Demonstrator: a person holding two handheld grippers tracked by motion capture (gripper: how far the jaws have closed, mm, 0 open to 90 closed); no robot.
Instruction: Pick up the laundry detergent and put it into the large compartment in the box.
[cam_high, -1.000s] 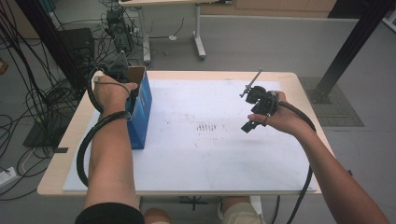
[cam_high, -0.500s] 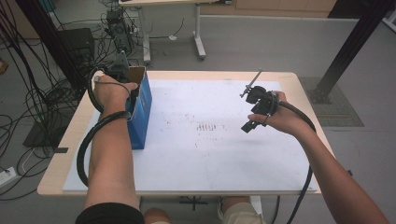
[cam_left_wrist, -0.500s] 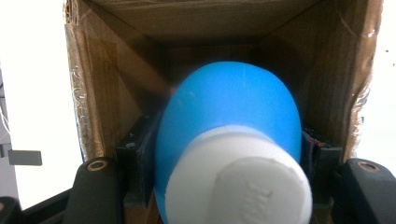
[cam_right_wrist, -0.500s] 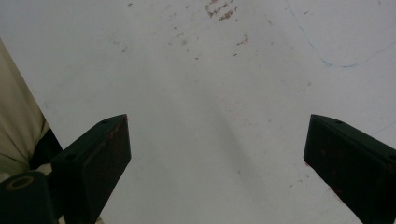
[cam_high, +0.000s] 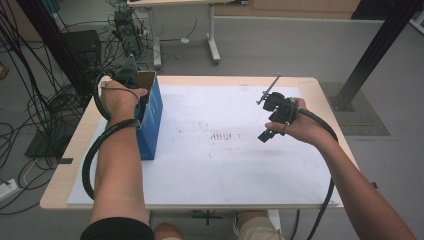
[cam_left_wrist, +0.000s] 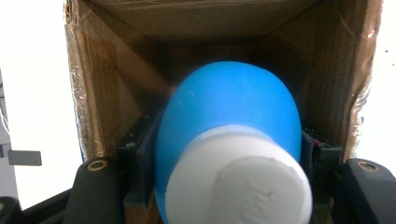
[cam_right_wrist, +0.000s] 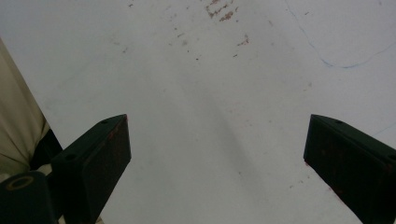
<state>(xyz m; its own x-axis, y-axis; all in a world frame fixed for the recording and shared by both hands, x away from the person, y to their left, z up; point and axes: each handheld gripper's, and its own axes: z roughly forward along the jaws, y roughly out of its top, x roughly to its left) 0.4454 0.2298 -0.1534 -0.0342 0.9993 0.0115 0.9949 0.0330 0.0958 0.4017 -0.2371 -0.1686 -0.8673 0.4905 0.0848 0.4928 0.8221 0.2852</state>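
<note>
A blue bottle (cam_left_wrist: 231, 105) with a white cap (cam_left_wrist: 238, 184) sits between the jaws of my left gripper (cam_left_wrist: 229, 144), which is shut on it. Bottle and jaws are inside an open cardboard box (cam_left_wrist: 219, 23). In the high view that box (cam_high: 150, 122) is blue outside and stands at the table's left edge, with my left hand and gripper (cam_high: 131, 75) reaching into its top. My right gripper (cam_high: 267, 131) hovers over the right part of the white mat (cam_high: 225, 170). Its jaws (cam_right_wrist: 217, 149) stand wide open with nothing between them.
Faint brown marks (cam_high: 225, 136) dot the middle of the mat. Cables and equipment (cam_high: 45, 100) crowd the floor to the left of the table. Another table's legs (cam_high: 212, 45) stand beyond, and a black post (cam_high: 370, 55) rises at the right.
</note>
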